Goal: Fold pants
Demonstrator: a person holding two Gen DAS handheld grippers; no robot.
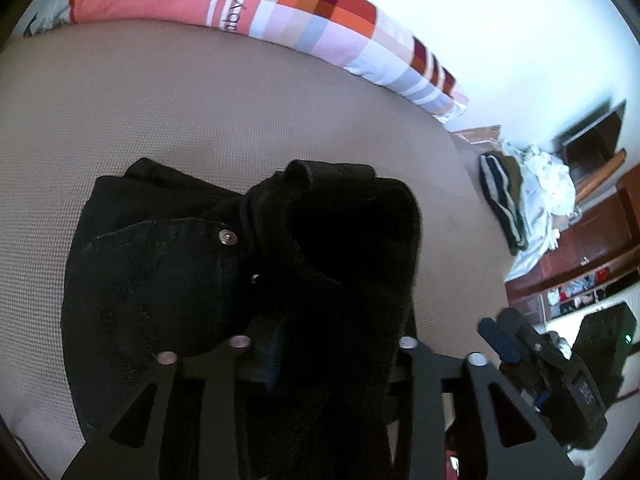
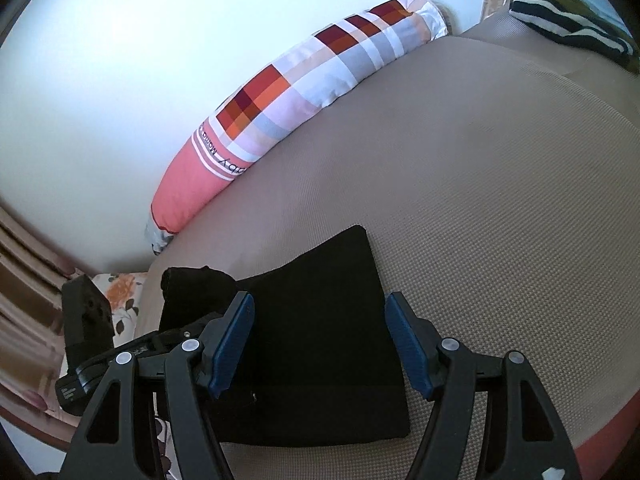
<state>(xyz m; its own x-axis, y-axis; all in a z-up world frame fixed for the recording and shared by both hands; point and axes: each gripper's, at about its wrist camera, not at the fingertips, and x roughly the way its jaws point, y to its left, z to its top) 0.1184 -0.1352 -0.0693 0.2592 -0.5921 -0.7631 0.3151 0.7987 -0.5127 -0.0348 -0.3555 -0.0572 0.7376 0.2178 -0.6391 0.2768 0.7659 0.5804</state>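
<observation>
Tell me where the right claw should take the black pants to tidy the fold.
Probably the near right corner of the black pants: there the folded layers end in a clean edge on the bare tan mattress. Come in from the right, low along the mattress, so the open right claw can slip one finger under the stack.

The pants [image 1: 168,264] look like matt black denim with a shiny metal button [image 1: 226,237]. The bed [image 2: 500,208] has a coarse beige woven cover, the pillow [image 2: 304,92] is smooth printed cotton, and the gripper pads [image 2: 408,344] are ribbed blue rubber.
</observation>
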